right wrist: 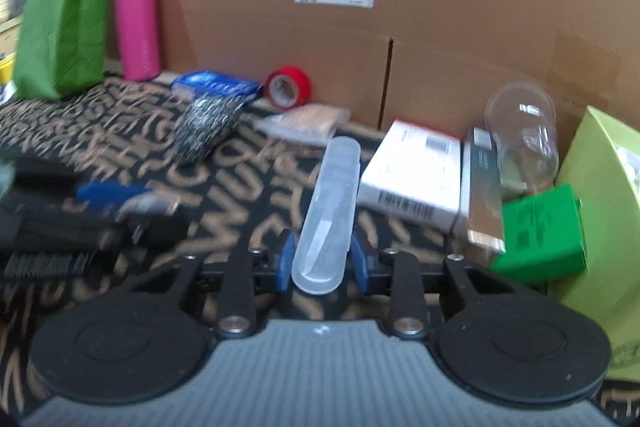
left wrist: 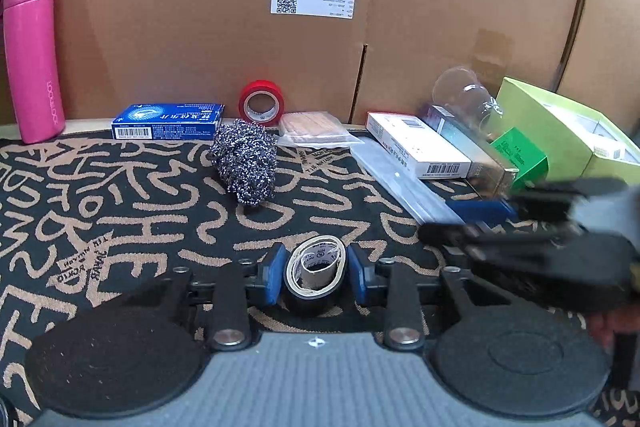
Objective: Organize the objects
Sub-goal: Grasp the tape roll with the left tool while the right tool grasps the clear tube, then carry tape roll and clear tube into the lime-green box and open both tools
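on the far left a pink bottle (left wrist: 30,51) stands upright against the cardboard wall (left wrist: 208,7). right of it a blue box (left wrist: 168,121), a steel scourer (left wrist: 245,163) and a red tape roll (left wrist: 261,102) lie near that wall on the patterned mat (left wrist: 100,195).

the left hand-held gripper (left wrist: 316,267) pinches a black tape roll (left wrist: 314,273) at the near middle, its blue pads (left wrist: 272,277) hard against the roll's sides and squashing it out of round. squeezed that way, the roll could pop out sideways when lifted.

the right hand-held gripper (right wrist: 322,259) is closed on the near end of a clear plastic case (right wrist: 330,203), which runs away from it toward the white box (right wrist: 412,175). held only by one end, the long case may droop or swivel, and its smooth shell may slip. its far end lies just beside the white box, so a careless lift could nudge that box, and the glass jar (right wrist: 522,135) lying just beyond it could roll.
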